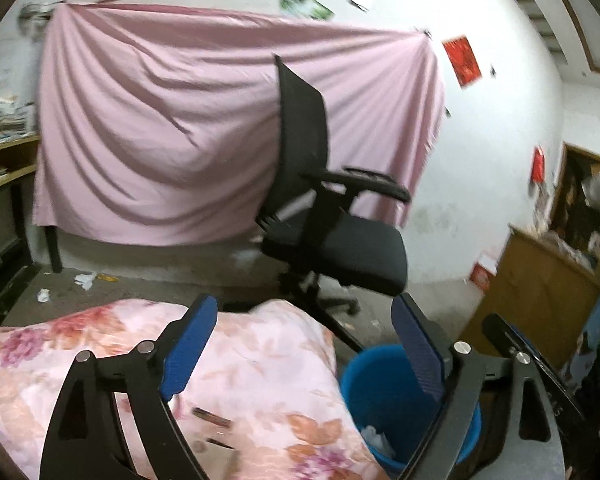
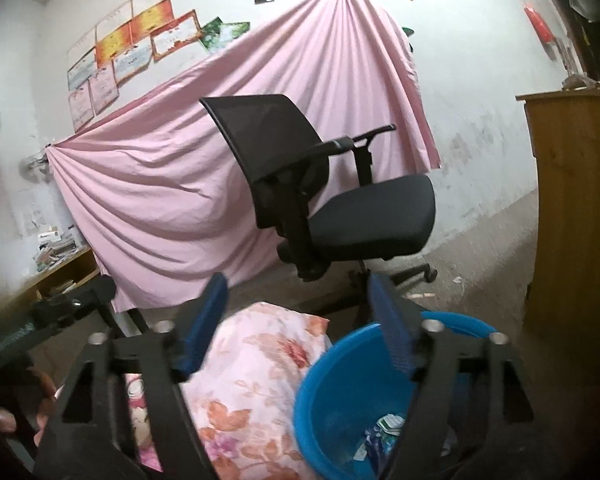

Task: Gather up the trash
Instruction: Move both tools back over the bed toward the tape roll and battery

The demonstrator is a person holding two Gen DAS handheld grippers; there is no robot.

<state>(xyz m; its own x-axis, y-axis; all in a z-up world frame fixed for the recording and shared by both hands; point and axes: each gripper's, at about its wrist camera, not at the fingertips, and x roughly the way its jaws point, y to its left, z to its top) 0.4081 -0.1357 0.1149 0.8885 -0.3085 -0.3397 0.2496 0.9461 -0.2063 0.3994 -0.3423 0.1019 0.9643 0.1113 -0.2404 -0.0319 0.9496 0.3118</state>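
Hanging across the far wall, a pink sheet [image 1: 204, 128] backs a black office chair [image 1: 324, 208]; nearer, floral bedding [image 1: 260, 368] lies left of a blue bucket [image 2: 340, 392] with scraps inside, and both grippers' fingers [image 1: 190, 344] stand wide, empty.

The bucket [image 2: 340, 392] stands on the floor just right of the quilt [image 2: 252, 364], with scraps of trash [image 2: 384, 428] lying in it. Behind both stands the office chair [image 2: 320, 184], and behind that a sheet [image 2: 160, 184] hangs across the wall. More scraps [image 1: 85, 280] lie on the floor below the sheet's left end. A wooden cabinet [image 2: 576, 208] stands to the right, a shelf [image 1: 4, 160] to the left.
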